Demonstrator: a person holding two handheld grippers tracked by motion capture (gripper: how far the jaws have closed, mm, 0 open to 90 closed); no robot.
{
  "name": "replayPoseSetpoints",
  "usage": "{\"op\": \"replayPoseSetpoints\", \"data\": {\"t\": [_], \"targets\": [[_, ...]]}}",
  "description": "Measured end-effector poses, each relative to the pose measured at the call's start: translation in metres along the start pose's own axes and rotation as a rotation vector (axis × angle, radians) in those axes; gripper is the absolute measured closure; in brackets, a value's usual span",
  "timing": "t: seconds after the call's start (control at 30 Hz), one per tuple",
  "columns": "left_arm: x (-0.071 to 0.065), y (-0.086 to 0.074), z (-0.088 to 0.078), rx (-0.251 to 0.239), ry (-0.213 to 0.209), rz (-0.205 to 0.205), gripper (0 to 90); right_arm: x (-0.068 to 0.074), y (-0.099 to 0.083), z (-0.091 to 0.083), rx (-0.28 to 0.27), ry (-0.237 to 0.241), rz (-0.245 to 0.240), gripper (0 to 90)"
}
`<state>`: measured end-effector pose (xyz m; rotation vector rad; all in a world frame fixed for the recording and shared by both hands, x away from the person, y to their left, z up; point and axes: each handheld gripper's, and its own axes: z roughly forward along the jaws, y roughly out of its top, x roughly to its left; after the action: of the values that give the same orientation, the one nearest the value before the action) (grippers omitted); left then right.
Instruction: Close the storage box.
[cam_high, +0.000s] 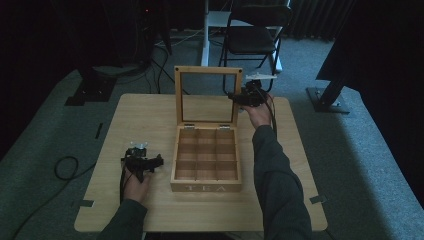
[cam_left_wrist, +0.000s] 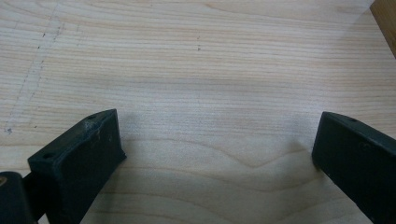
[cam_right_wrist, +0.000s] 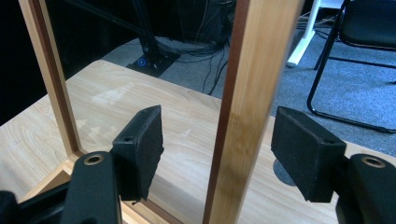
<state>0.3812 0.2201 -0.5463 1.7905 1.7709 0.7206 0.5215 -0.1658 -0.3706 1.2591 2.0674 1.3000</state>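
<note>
A wooden tea box (cam_high: 206, 186) marked TEA stands in the middle of the table (cam_high: 145, 110), its compartments bare. Its glass-paned lid (cam_high: 207, 71) stands upright at the back. My right gripper (cam_high: 236, 96) is at the lid's right edge. In the right gripper view the lid's side rail (cam_right_wrist: 247, 93) runs between the jaws of the right gripper (cam_right_wrist: 218, 112), which stand open and apart from it. My left gripper (cam_high: 137, 148) rests on the table left of the box. The left gripper (cam_left_wrist: 217, 126) is open over bare wood, with nothing between its jaws.
A black folding chair (cam_high: 255, 35) and a white post (cam_high: 205, 30) stand on the carpet beyond the table. Cables (cam_high: 65, 167) lie on the floor at the left. Dark stands flank the table at both back corners.
</note>
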Motion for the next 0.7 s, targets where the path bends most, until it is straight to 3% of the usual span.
{"op": "replayPoseSetpoints", "data": {"t": [0.23, 0.4, 0.47, 0.7], "targets": [[0.0, 0.0, 0.0, 0.001, -0.001, 0.0, 1.6, -0.003, 0.008, 0.005, -0.019, -0.004, 0.009, 34.5], [0.0, 0.0, 0.0, -0.001, 0.0, -0.002, 1.6, -0.002, 0.013, 0.008, 0.003, -0.002, -0.041, 36.4], [0.0, 0.0, 0.0, -0.001, 0.0, -0.001, 1.6, -0.003, 0.012, 0.009, 0.009, 0.009, -0.041, 36.8], [0.0, 0.0, 0.0, 0.0, 0.0, -0.002, 1.6, 0.0, 0.006, -0.003, -0.029, 0.014, -0.066, 41.6]]}}
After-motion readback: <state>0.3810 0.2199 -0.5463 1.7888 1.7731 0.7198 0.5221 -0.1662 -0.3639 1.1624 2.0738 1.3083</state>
